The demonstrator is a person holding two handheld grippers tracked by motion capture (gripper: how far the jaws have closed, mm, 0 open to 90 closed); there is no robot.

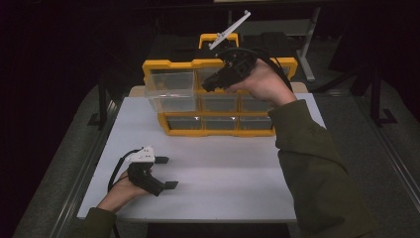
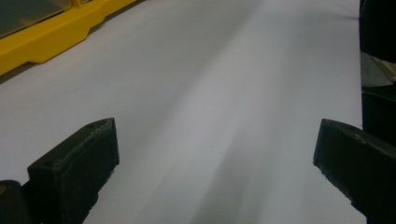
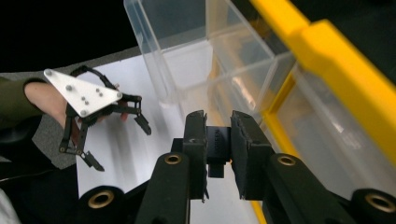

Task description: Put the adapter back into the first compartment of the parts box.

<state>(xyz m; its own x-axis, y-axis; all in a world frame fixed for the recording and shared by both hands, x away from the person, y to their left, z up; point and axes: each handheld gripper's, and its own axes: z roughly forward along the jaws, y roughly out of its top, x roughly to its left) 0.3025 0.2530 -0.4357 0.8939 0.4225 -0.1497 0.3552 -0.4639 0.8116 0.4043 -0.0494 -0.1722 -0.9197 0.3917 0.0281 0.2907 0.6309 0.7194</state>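
Note:
A yellow organizer (image 1: 218, 132) with clear drawers stands at the back of the white table (image 1: 223, 183). Its top-left drawer (image 1: 171, 89) is pulled out toward me and looks empty. My right gripper (image 1: 210, 84) is held up in front of the top row, beside that drawer. In the right gripper view its jaws (image 3: 219, 123) are shut on a small black block (image 3: 218, 142), with the pulled-out drawer (image 3: 177, 51) just beyond. My left gripper (image 1: 167, 172) rests low at the table's front left. It is open, with bare table between its jaws (image 2: 215, 154).
The organizer's yellow base (image 2: 46, 42) lies ahead and to the left of the left gripper. Lower drawer rows (image 1: 218, 121) are pushed in. Dark floor and metal table legs (image 1: 309, 44) surround the table. The left hand with its gripper (image 3: 120, 144) sits below the raised right one.

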